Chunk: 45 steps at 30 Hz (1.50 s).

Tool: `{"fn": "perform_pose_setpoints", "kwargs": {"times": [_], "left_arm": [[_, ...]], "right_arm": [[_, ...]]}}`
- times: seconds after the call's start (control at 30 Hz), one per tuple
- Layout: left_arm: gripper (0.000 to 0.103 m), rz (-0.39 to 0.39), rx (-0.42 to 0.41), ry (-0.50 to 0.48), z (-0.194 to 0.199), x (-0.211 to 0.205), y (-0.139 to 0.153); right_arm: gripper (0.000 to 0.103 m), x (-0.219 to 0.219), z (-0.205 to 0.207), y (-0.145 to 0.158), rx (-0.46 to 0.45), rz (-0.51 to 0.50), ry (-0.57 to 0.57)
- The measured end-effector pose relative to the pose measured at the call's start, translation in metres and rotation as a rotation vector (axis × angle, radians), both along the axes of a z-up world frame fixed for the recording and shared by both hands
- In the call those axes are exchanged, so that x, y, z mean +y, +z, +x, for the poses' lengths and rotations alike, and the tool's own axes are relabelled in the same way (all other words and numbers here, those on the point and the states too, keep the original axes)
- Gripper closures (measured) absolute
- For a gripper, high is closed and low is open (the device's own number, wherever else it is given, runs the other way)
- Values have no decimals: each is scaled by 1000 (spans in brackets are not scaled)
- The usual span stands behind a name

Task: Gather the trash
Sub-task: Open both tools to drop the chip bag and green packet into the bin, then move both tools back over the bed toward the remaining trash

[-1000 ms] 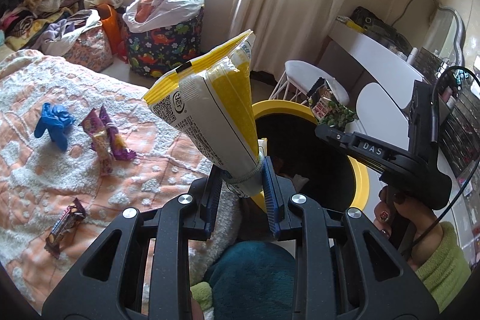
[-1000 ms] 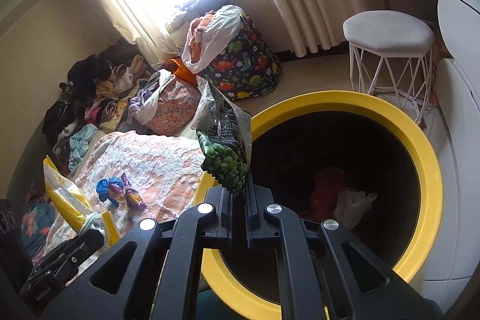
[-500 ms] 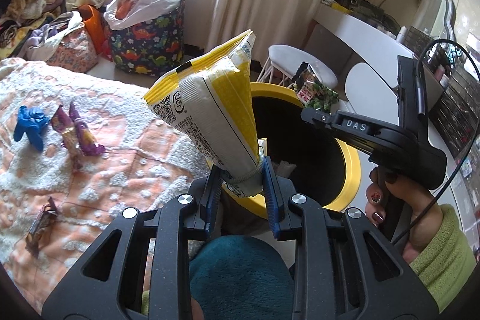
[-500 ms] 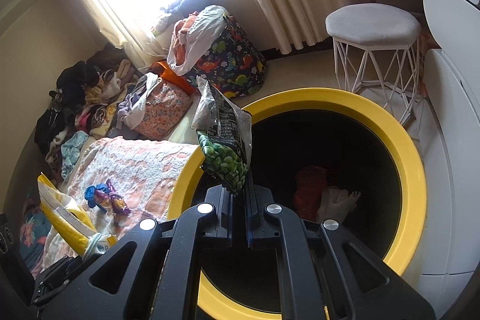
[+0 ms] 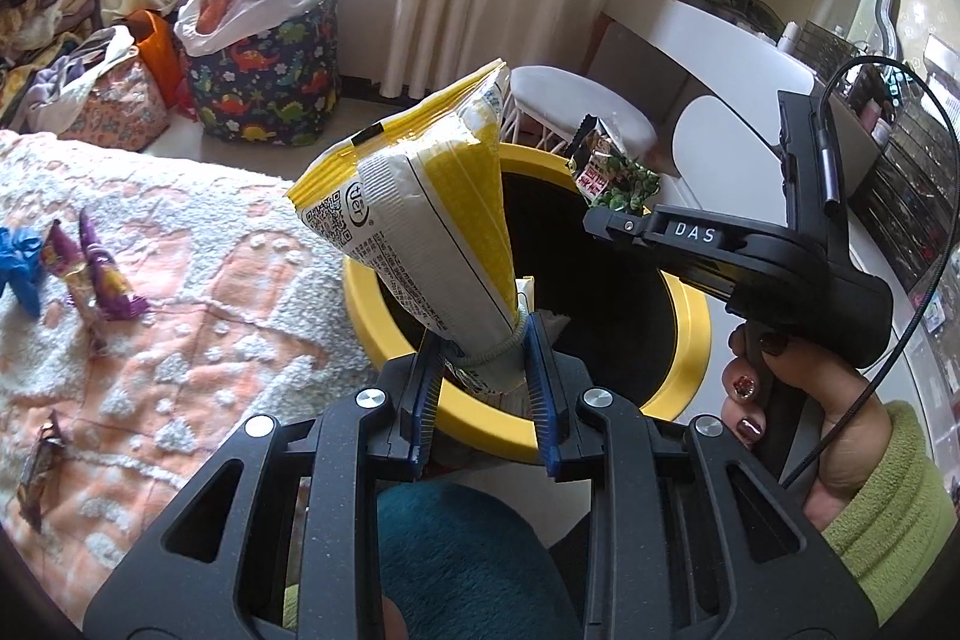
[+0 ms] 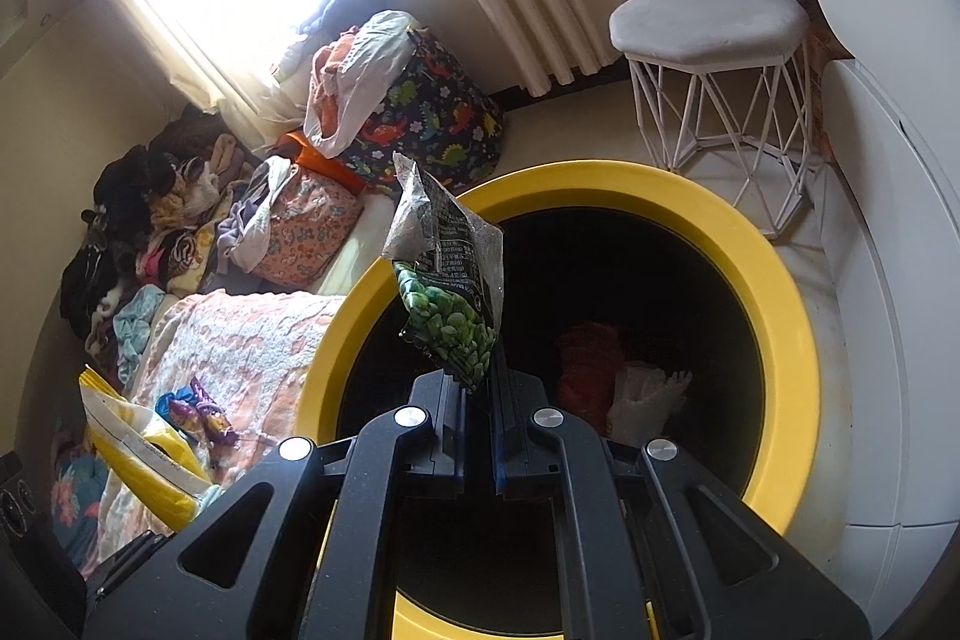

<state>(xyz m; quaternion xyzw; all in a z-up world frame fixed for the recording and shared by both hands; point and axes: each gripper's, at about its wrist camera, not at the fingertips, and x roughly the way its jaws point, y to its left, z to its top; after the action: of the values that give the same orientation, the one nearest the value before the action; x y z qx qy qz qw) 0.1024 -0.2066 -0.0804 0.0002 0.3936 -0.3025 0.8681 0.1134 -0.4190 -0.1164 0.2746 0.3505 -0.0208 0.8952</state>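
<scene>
My left gripper (image 5: 483, 388) is shut on the bottom of a yellow and white snack bag (image 5: 432, 220), held upright over the near rim of the yellow trash bin (image 5: 384, 328). My right gripper (image 6: 478, 400) is shut on a green and silver pea snack bag (image 6: 450, 292), held over the bin's black opening; the bin rim (image 6: 798, 364) fills that view. The right gripper and its bag (image 5: 618, 172) also show in the left wrist view above the bin. Red and white trash (image 6: 624, 376) lies inside the bin.
On the pink and white bed cover (image 5: 198, 292) lie a blue item (image 5: 18, 262), purple wrappers (image 5: 90, 274) and a brown wrapper (image 5: 36, 466). A white stool (image 6: 714, 58), a dinosaur-print laundry bag (image 6: 420, 106), clothes piles and a white desk (image 5: 708, 34) surround the bin.
Both grippers have moved closer over the bin with their bags still held. The bin fills more of both views and the bed has shifted left.
</scene>
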Motion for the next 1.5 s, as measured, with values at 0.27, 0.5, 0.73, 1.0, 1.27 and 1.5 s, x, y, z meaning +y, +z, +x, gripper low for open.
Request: {"fn": "perform_pose_setpoints", "kwargs": {"times": [0.27,0.5,0.73,1.0,1.27,1.5], "left_arm": [[83,21,8,-14,9,-15,-9],[83,19,43,-11,25,-22,-18],[81,13,50,-12,36,-29,-20],[23,7,11,38,31,-14,-14],[11,0,-44,136,27,16,0],[11,8,-106,202,24,39,14]], "right_arm": [[97,-9,-1,-5,11,27,-16],[94,-11,1,-8,31,36,-8],[80,-12,2,-10,34,44,-15],[51,-12,0,-9,21,39,-27],[40,0,-4,12,-66,-27,-16],[34,16,-6,26,-130,-68,12]]}}
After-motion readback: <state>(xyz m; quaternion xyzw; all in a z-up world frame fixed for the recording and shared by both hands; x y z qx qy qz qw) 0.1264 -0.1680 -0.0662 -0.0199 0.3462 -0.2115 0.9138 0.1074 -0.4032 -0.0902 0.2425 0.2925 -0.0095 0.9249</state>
